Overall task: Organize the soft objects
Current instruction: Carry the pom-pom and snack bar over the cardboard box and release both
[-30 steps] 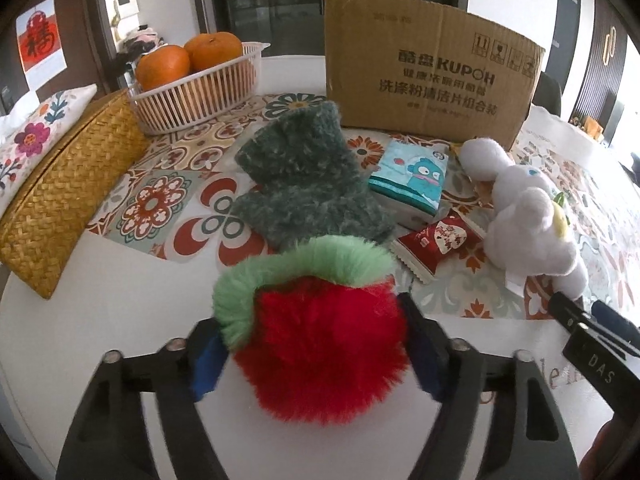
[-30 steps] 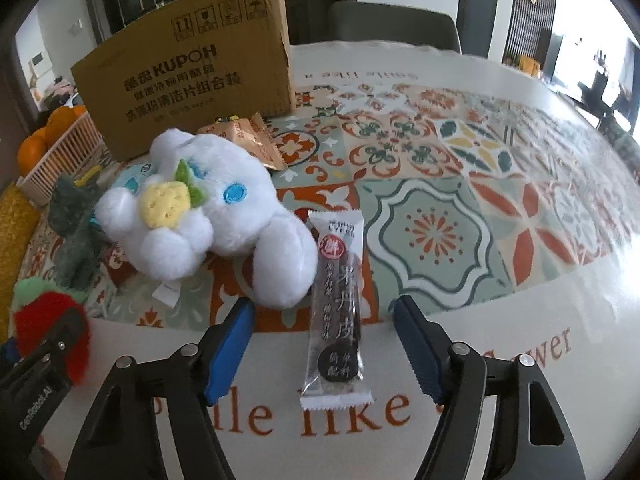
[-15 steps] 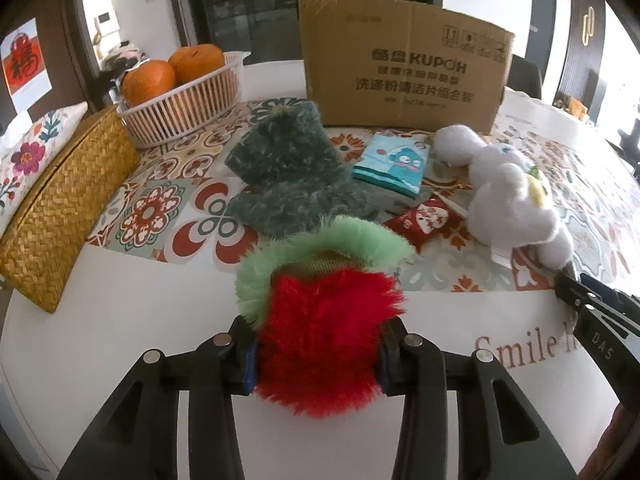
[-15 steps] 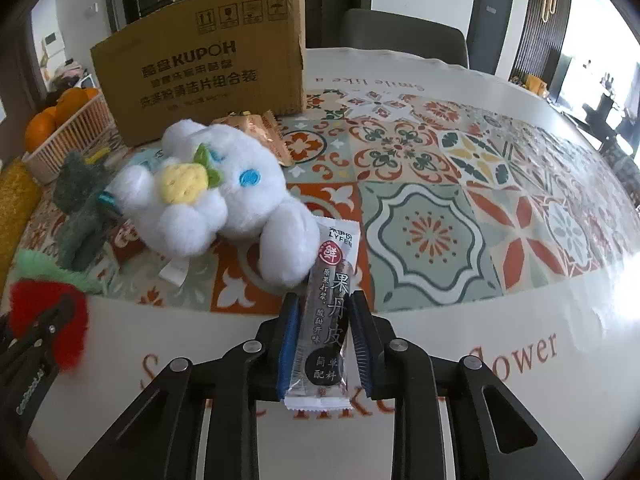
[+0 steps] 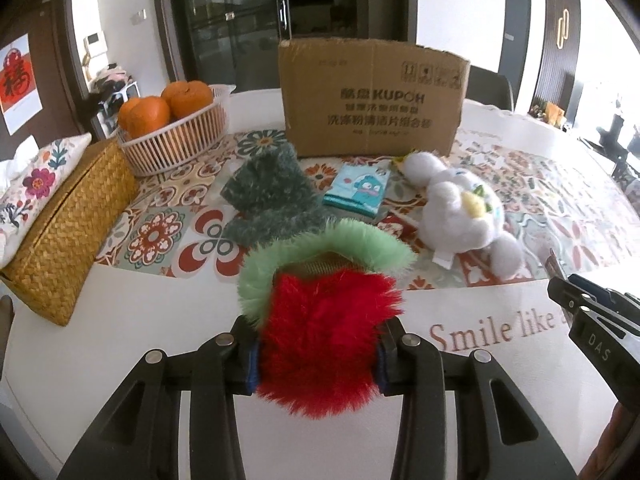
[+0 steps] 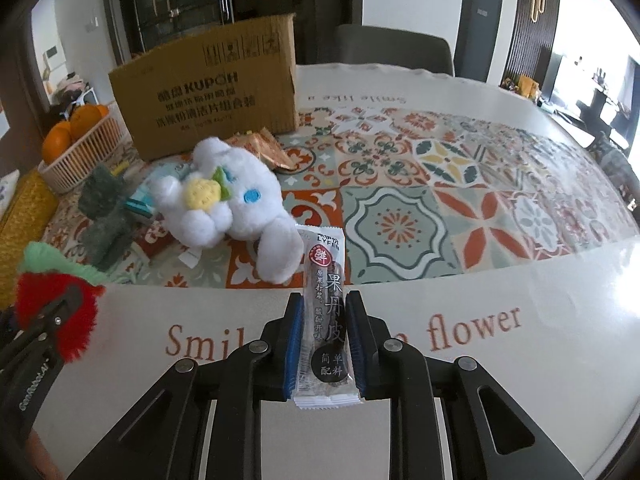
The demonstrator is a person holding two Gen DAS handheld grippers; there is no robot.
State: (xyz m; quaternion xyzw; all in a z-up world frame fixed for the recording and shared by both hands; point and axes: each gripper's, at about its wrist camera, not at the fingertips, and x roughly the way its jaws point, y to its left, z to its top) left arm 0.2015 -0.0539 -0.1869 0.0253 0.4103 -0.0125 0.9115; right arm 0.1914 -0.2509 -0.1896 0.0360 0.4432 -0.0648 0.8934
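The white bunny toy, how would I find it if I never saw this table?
Look for the big brown cardboard box standing on the patterned tablecloth. Just in front of it lies the white bunny toy, on its side, beside a dark green fuzzy thing. It is the only white plush, with blue eyes and a yellow strawberry on its front.

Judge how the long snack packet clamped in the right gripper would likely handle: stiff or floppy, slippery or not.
The snack packet juts upright beyond the right gripper unsupported, so it is probably fairly stiff. Its glossy wrapper looks slippery. Being slim, it is likely light.
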